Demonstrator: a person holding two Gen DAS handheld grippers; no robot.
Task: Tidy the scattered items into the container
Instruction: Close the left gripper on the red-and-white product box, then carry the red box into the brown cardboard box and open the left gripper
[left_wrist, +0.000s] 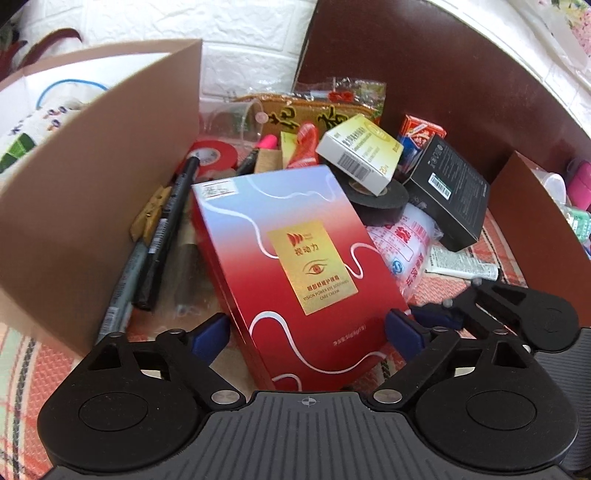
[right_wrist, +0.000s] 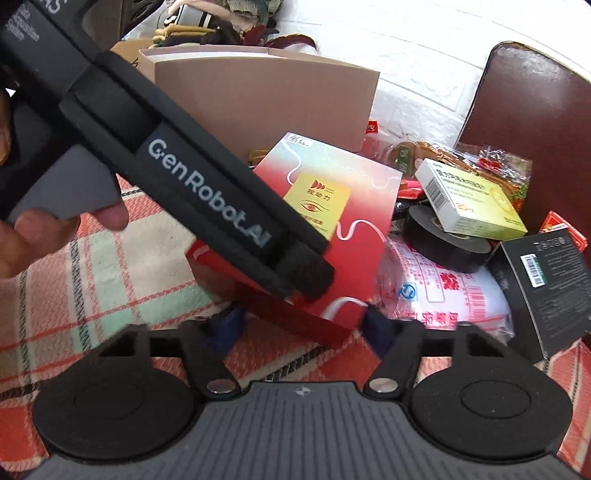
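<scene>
Eye-cream box (left_wrist: 291, 266), red fading to pale blue with a gold label, is seen propped at a slant against the clutter in the left wrist view, its lower end at 6 o'clock. The left gripper (left_wrist: 309, 328) straddles that end, blue pads beside both long edges; firm contact cannot be told. The right gripper (right_wrist: 303, 323) brackets the near corner likewise, jaws half-closed. Thin glossy carton is judged light, stiff yet crushable, and slippery; a grip across the narrow width near the lower end is advised. The cardboard container (left_wrist: 92, 177) stands at 9 o'clock.
</scene>
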